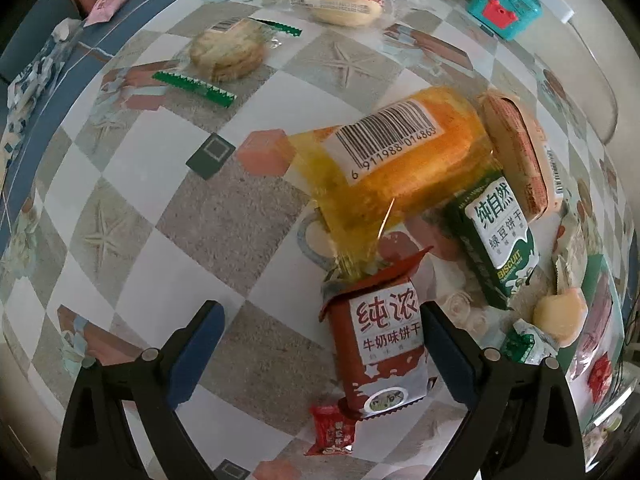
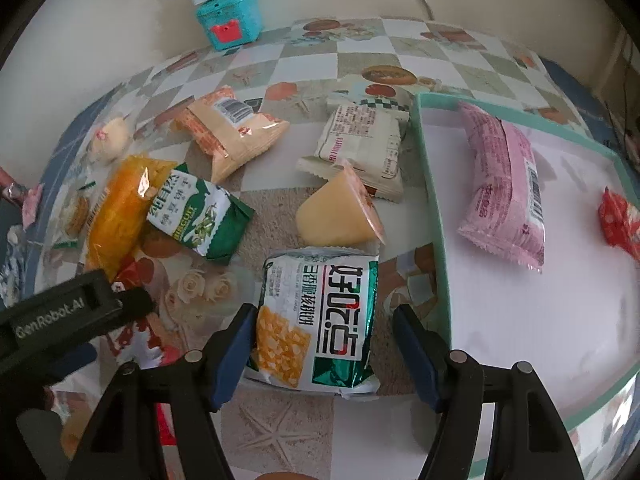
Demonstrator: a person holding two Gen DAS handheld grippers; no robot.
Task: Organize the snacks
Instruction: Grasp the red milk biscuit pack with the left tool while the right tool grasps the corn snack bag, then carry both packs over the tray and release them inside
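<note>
Wrapped snacks lie scattered on a checked tablecloth. My left gripper (image 1: 322, 344) points straight down and stands open; a red-brown milk biscuit pack (image 1: 380, 340) lies between its fingers, close to the right pad. Just beyond it are an orange pack (image 1: 400, 160) and a green biscuit pack (image 1: 496, 240). My right gripper (image 2: 324, 344) straddles a green-and-white snack pack (image 2: 320, 312). Its left pad is at the pack's edge, while the right pad stands clear of it. A teal-rimmed white tray (image 2: 436, 208) to the right holds a pink pack (image 2: 504, 188) and a red candy (image 2: 620, 220).
A small red candy (image 1: 332, 432) lies near the left gripper. A yellow wedge cake (image 2: 336, 216), a white pack (image 2: 364, 144) and a peach pack (image 2: 232, 128) sit mid-table. Round biscuits (image 1: 228, 54) and a bun (image 1: 348, 0) lie farther off. A teal toy box (image 2: 228, 16) stands by the wall.
</note>
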